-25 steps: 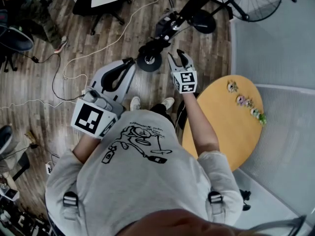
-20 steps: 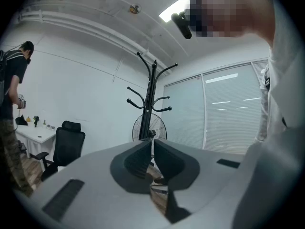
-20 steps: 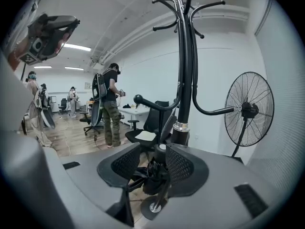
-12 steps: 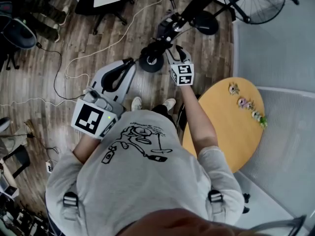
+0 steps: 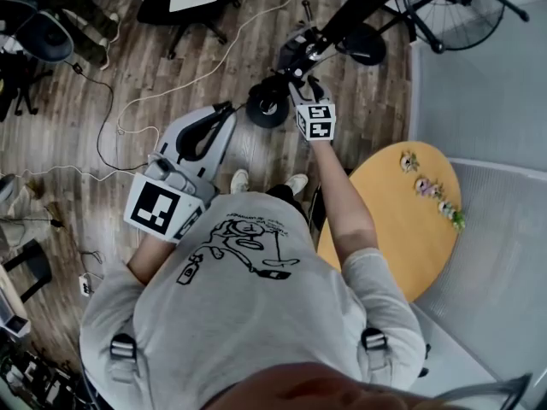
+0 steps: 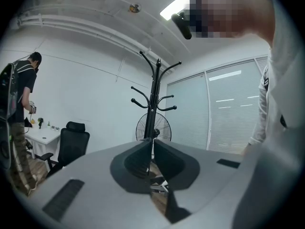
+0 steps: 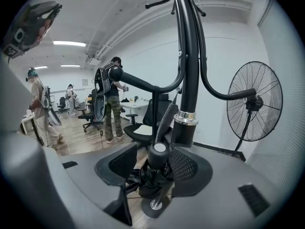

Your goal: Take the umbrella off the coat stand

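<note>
Wooden floor underfoot. Left gripper, lower left of head view: jaws together, nothing between. Right gripper, upper centre: jaws apart, just opening, flanking the folded black umbrella, which hangs beside the coat stand pole beyond.

Compact black umbrella, folded, upright, pale-capped end on top, bunched canopy below. Sits just beside black coat stand pole, under chrome collar.
</note>
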Demonstrator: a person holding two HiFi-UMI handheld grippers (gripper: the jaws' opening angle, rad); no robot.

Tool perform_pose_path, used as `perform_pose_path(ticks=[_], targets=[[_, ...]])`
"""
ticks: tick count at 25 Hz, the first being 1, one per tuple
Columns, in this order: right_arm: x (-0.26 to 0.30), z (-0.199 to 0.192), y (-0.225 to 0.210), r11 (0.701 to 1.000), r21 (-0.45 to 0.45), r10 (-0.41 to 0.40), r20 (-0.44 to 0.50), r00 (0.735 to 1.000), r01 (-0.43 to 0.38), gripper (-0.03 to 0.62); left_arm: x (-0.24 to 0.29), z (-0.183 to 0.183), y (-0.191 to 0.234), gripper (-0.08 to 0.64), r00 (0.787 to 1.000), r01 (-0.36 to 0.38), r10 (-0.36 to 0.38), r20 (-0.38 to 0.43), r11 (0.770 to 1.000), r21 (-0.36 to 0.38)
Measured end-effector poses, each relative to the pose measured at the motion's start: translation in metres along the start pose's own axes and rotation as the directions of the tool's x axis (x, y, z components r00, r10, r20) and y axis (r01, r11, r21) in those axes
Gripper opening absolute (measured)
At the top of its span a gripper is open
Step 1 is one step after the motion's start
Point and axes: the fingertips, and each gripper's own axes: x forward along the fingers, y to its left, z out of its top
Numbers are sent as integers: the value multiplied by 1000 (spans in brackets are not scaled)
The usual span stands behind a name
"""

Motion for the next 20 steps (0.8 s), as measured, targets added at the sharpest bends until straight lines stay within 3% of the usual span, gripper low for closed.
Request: perform_pose_path(ticks=[20], targets=[[53,-31,-7,999,33,45,-90,995,-43,265,8,-2,23,21,996,-76,76,-38,997,2]])
